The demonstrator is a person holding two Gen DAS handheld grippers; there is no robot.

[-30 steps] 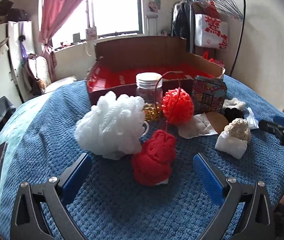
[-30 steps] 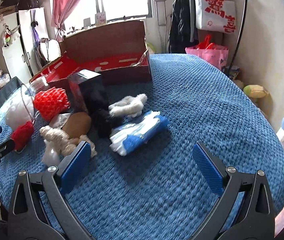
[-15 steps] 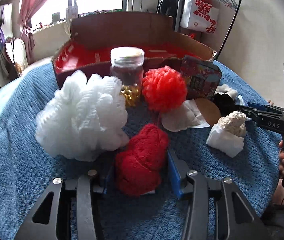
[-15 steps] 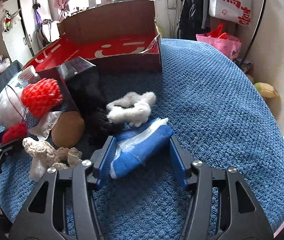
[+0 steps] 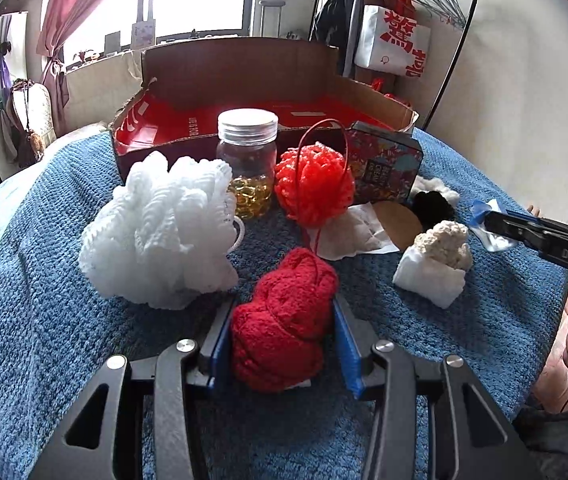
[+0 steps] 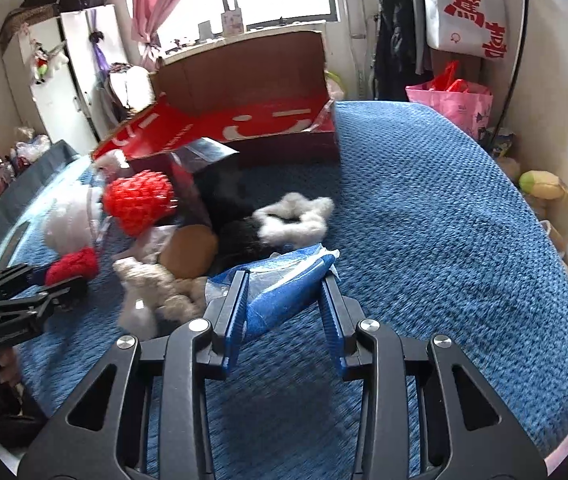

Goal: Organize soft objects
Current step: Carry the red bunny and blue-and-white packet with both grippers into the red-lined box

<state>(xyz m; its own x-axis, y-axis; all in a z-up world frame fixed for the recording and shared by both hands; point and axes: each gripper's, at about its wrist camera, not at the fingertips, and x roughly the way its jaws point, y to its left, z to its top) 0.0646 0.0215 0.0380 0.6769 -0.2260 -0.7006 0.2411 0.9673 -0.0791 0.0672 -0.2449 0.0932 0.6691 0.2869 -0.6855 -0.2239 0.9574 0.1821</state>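
Both tongs have closed from wide open a moment ago. Left tongs (image 5: 282, 344) now press their blue pads on the red yarn (image 5: 282, 320), which still rests on the bed (image 5: 64, 320). Right tongs (image 6: 284, 316) are closing on the blue pack (image 6: 284, 292), already between the pads and, I think, a little lifted. So two soft things seem ready to go to the red box (image 5: 244, 120) behind. The bed has a blue knitted cover; a bright window and a clothes rack stand behind.
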